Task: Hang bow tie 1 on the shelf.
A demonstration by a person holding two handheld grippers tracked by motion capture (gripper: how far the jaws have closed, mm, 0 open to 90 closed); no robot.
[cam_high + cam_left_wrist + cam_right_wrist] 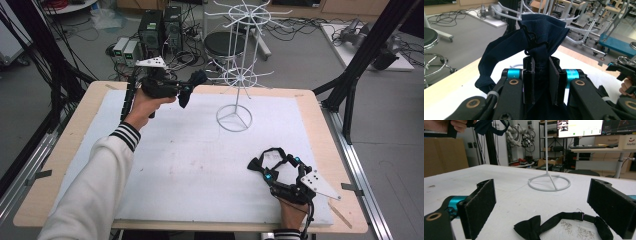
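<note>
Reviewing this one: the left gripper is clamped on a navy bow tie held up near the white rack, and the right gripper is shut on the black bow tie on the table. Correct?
Not quite. The right gripper is open: the right gripper view shows its jaws standing wide on either side of the black bow tie, not pressing it. The left gripper does clamp the navy bow tie near the white rack.

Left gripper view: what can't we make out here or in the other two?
- Left gripper view: the navy bow tie, clamped in the left gripper, hides most of the white rack.
- Right gripper view: black bow tie strap end hidden behind the right gripper pad.
- High view: rack hooks too thin to count.
</note>
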